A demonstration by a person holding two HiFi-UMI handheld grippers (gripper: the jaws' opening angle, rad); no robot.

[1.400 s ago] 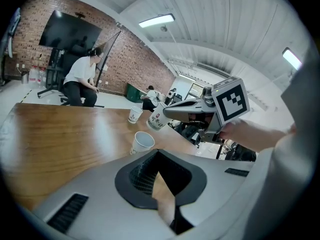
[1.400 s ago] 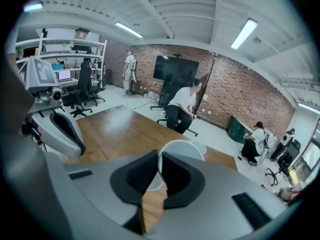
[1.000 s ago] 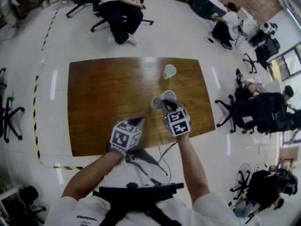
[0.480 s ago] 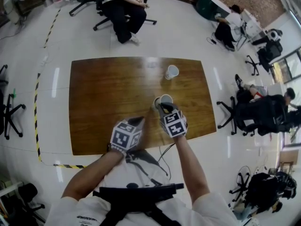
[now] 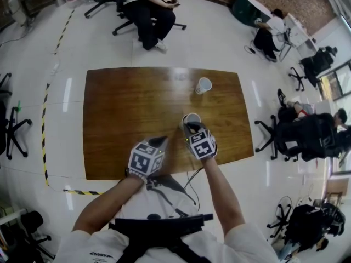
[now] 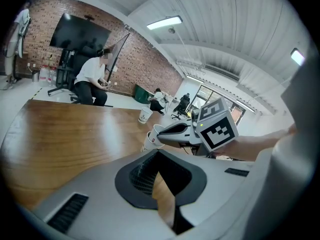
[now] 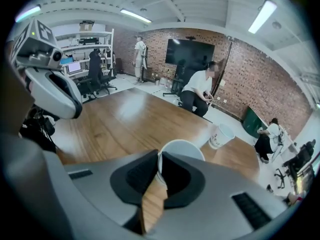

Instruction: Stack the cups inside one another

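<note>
Near the middle of the glossy brown wooden table [image 5: 120,119], toward the person's side, the right gripper [image 5: 189,126] holds a white paper cup [image 5: 191,118] by its rim. The right gripper view shows one jaw inside the mouth and the other outside, pinching the thin wall on the cup's left side, with the round open rim [image 7: 181,151] facing up. From the left gripper view this held cup [image 6: 150,140] leans slightly and carries a small red mark on its side. A second rim line seems to sit just under the first, as if it were set into another cup, though that cannot be told for sure. Whether its base touches the wood cannot be told either.

A second white paper cup with dark print [image 5: 203,85] stands upright, well apart, near the table's far edge; it also shows in the gripper views [image 6: 145,115] [image 7: 221,135].

Over the near edge of the table, the left gripper [image 5: 162,142] hangs beside the right one. Its jaws are drawn together at the tips with nothing between them, only wood showing behind.
</note>
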